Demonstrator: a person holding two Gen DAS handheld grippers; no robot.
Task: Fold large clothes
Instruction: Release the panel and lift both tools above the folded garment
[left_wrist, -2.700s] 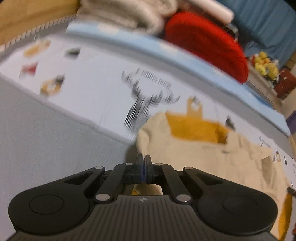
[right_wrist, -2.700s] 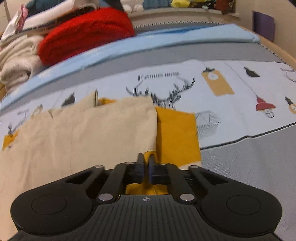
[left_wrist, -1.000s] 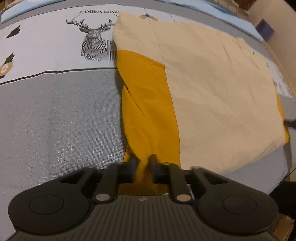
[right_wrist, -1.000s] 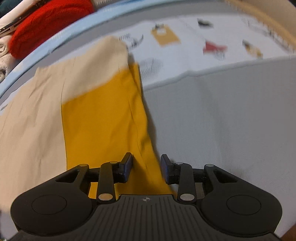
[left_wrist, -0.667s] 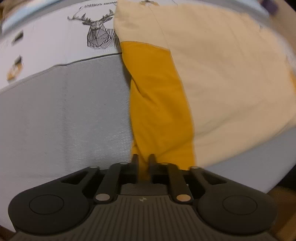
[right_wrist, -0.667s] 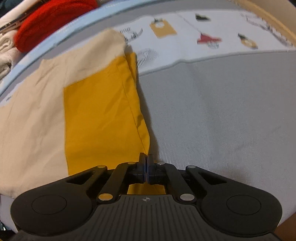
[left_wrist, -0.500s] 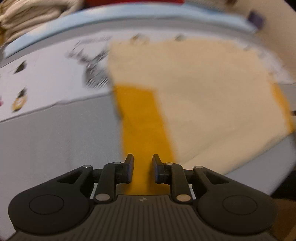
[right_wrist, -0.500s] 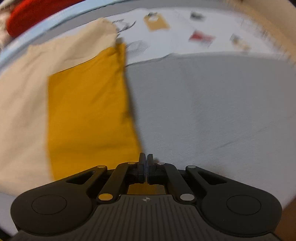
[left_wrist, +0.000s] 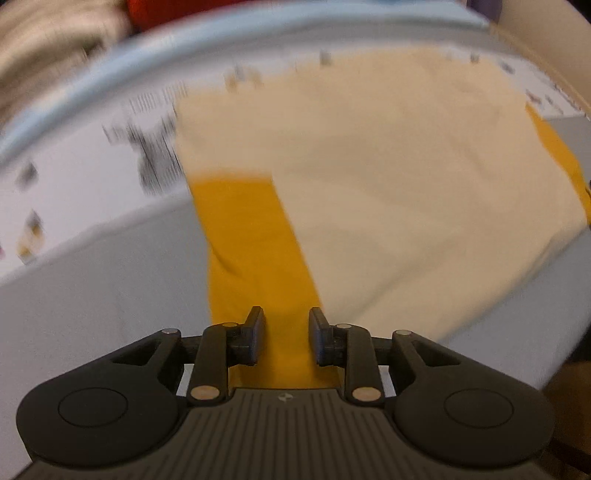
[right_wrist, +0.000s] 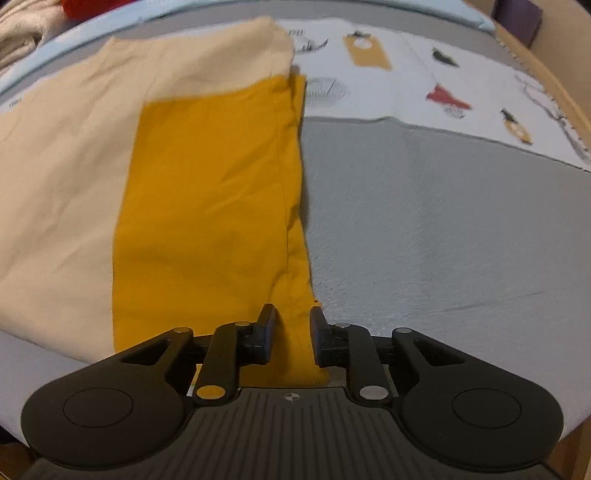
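Hand-held grippers left (left_wrist: 286, 334) and right (right_wrist: 291, 332) spread over garment (right_wrist: 207, 206) hem at 6 o'clock; next, pinching both corners.

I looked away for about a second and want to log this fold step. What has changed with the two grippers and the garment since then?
The right gripper, shut on the mustard panel's edge 0.7 s ago, has opened and let go. The left gripper, nearly shut then, has opened wider. The cream and mustard garment stays flat on the bedspread.
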